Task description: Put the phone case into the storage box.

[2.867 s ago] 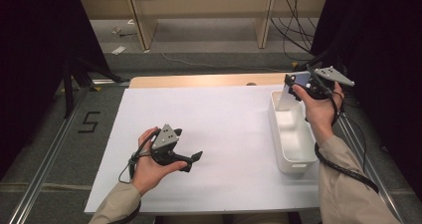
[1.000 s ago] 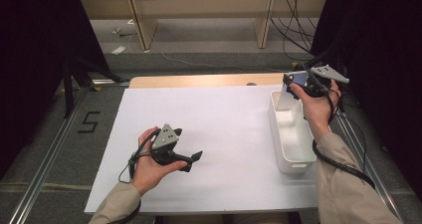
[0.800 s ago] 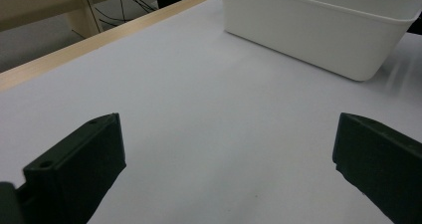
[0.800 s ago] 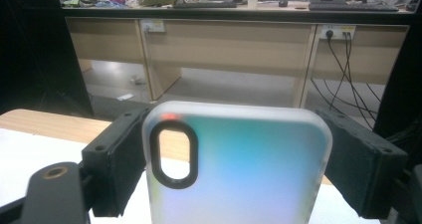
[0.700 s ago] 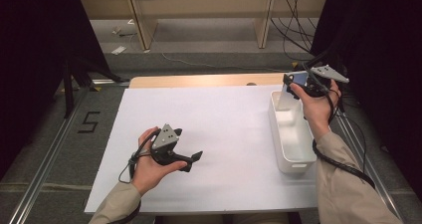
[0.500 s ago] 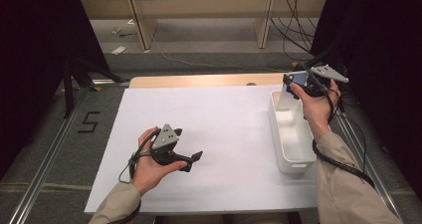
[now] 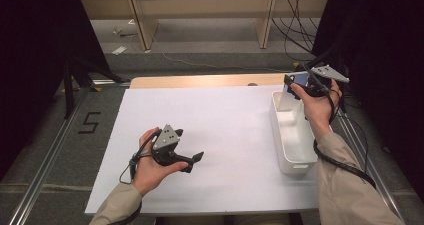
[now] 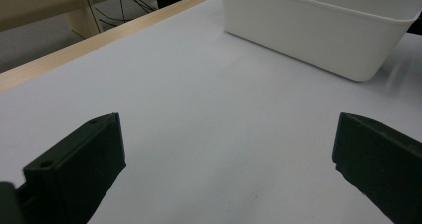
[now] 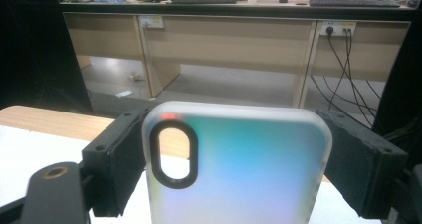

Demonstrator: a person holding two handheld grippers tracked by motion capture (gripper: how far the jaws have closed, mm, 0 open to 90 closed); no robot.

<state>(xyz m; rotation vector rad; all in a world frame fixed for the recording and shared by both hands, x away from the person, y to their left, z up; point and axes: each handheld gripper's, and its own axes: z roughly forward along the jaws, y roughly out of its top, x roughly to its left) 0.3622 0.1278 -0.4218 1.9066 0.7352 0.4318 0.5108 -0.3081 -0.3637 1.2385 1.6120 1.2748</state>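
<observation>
- The right gripper (image 9: 234,154) pinches a phone case (image 9: 239,169) across its width, one black jaw pressed to each long edge.
- The case is frosted and clear-looking, with a blue-green tint and an oval camera cutout ringed in black near one top corner.
- From the high view, the right gripper (image 7: 295,85) holds the phone case (image 7: 289,97) up in the air above the far end of a white bin (image 7: 292,140), not touching it.
- The bin stands along the right edge of a white sheet (image 7: 225,120) that covers the table.
- The left gripper (image 7: 197,157) has its jaws spread wide with nothing between them; in its own view they frame bare white sheet, the bin (image 8: 318,30) ahead.
- The left hand (image 7: 150,162) rests on the sheet near the front, well apart from the bin.
</observation>
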